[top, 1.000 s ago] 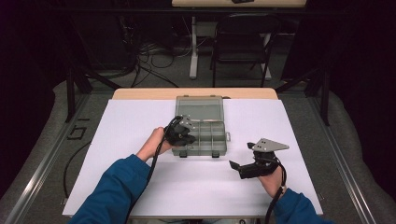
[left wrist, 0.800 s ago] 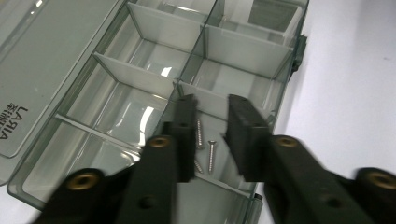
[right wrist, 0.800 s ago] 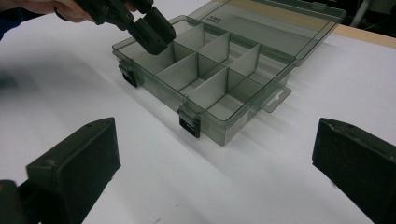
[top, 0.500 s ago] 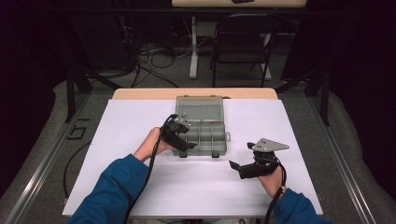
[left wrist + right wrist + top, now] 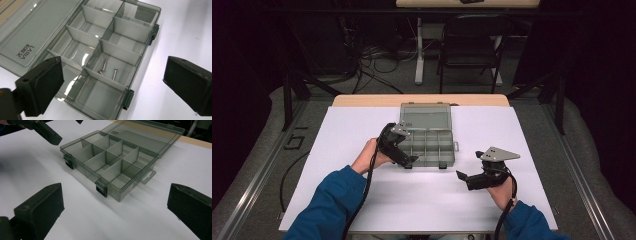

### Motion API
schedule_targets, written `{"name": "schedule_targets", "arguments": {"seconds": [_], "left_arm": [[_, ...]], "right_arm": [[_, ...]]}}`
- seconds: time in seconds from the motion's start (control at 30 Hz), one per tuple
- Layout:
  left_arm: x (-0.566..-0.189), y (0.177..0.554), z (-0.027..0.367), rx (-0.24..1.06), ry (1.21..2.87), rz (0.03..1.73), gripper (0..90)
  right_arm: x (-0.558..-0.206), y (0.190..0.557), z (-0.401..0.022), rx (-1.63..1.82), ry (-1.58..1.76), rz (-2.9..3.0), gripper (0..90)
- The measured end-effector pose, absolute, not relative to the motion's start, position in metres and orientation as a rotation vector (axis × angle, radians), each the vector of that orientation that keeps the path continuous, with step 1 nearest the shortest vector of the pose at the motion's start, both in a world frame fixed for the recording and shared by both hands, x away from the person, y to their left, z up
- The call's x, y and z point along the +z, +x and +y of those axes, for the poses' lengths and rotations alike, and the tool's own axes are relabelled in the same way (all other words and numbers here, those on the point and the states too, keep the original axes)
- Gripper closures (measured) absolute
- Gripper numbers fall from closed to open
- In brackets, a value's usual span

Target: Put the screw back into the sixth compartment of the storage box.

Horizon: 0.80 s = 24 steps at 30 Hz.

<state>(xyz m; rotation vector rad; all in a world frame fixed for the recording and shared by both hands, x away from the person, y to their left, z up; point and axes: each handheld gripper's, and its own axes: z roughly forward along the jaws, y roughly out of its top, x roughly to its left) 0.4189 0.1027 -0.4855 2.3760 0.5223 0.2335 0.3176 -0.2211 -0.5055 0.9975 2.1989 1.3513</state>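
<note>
I have the left gripper (image 5: 404, 157) at the centre-left of the high view, over the near left corner of the open compartment box (image 5: 428, 145); its jaws have just been opening and now stand spread wide with nothing between them. Through the left gripper view, a few small screws (image 5: 108, 68) lie in one front compartment of the box, in the middle of the frame. My right gripper (image 5: 469, 179) hangs at lower right of the high view, well apart from the box, jaws also spread and empty above the white table cover (image 5: 412, 200)
</note>
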Motion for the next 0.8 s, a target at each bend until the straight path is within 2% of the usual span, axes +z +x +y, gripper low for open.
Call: {"name": "schedule_targets", "arguments": {"seconds": [0.37, 0.8], "left_arm": [[-0.4859, 0.4224, 0.101, 0.301, 2.376, 0.591, 0.0], [-0.4943, 0.4281, 0.0956, 0.322, 2.35, 0.695, 0.0]], "right_arm": [[-0.5066, 0.3163, -0.2255, 1.351, 0.999, 2.195, 0.0], [-0.5059, 0.3154, -0.2251, 1.36, 0.988, 2.195, 0.0]]}}
